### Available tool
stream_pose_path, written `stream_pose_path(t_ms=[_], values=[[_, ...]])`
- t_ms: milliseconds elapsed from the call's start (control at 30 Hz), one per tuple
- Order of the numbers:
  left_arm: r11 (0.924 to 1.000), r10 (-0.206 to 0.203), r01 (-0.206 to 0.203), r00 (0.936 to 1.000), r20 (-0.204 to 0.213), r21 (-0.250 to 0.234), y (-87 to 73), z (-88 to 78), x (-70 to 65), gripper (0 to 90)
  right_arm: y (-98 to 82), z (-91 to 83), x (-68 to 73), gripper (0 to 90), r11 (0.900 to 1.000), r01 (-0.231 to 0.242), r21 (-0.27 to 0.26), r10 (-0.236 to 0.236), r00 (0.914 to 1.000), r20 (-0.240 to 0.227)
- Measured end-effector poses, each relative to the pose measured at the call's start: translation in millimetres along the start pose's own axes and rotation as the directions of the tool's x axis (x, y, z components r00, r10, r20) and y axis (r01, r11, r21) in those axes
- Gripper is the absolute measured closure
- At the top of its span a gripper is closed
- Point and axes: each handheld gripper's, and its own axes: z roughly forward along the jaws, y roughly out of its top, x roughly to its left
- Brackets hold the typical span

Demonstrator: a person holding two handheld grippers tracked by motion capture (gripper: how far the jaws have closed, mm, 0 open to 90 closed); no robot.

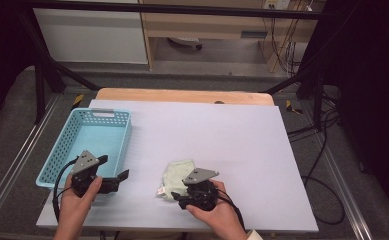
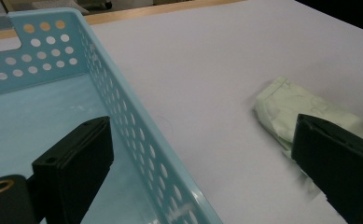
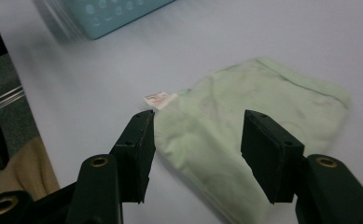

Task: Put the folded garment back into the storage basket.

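Note:
A folded pale green cloth with a small white tag lies on the white table sheet near the front centre. My right gripper is at the cloth's near edge. In the right gripper view it is open, its jaws low on either side of the cloth's near corner. My left gripper hovers at the front right corner of an empty light blue perforated basket. It is open and holds nothing, and its jaws straddle the basket's right wall, with the cloth beyond.
The white sheet covers a wooden table whose back edge shows. A black frame and cables stand around the table on the floor. A cabinet is farther back.

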Motion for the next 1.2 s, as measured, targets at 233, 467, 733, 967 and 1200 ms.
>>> stream_pose_path(t_ms=[233,467,733,967,1200], values=[[1.0000,-0.005,0.005,1.0000,0.005,0.000,-0.1,0.6,-0.1,5.2,-15.3,-19.9,-26.0,50.1,0.999,-0.034,0.004,0.034,0.9978,0.057],[1.0000,-0.008,0.008,1.0000,0.002,-0.002,-0.2,-0.7,0.5,5.2,-31.9,-28.3,-32.3,55.0,0.999,-0.041,0.025,0.039,0.9968,0.070],[0.9999,-0.003,0.003,1.0000,-0.007,-0.010,0.4,-0.2,0.5,5.3,-42.5,-23.9,-33.4,63.2,0.998,-0.033,0.060,0.031,0.9988,0.039],[0.9999,-0.007,0.007,1.0000,-0.001,-0.009,0.1,-0.3,0.2,5.3,-43.7,-9.2,-26.6,60.3,0.996,-0.017,0.084,0.015,0.9996,0.023],[0.9999,-0.002,0.002,1.0000,-0.005,-0.016,1.0,-0.7,-0.5,5.3,-41.5,2.5,-22.9,68.2,0.995,0.007,0.099,-0.011,0.9993,0.035]])
